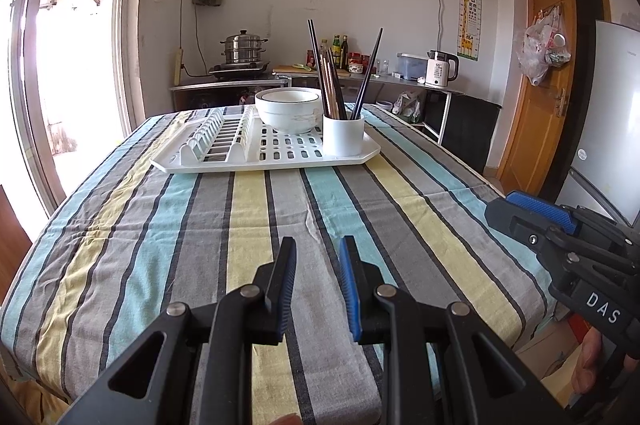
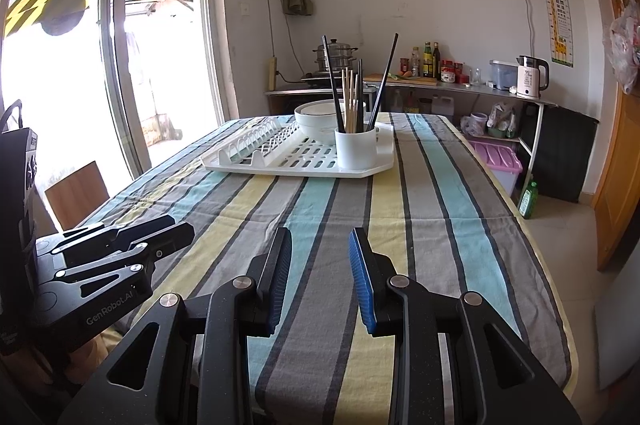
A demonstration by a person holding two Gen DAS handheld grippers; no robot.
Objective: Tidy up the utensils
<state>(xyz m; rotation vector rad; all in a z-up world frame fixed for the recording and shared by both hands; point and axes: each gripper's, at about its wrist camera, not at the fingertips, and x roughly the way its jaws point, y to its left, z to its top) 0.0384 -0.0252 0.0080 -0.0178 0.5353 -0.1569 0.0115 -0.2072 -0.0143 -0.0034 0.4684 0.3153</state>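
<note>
chopsticks (image 1: 332,81), dark and pale, upright in white cup (image 1: 343,136); both hand-held grippers (image 1: 316,289) (image 2: 320,281) open, empty.

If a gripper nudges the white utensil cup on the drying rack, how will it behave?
The white cup looks fairly stable: squat, flat-bottomed. But the tall chopsticks lean outward, so it may tip if pushed high. Its glossy wall probably slides on the plastic rack.
</note>
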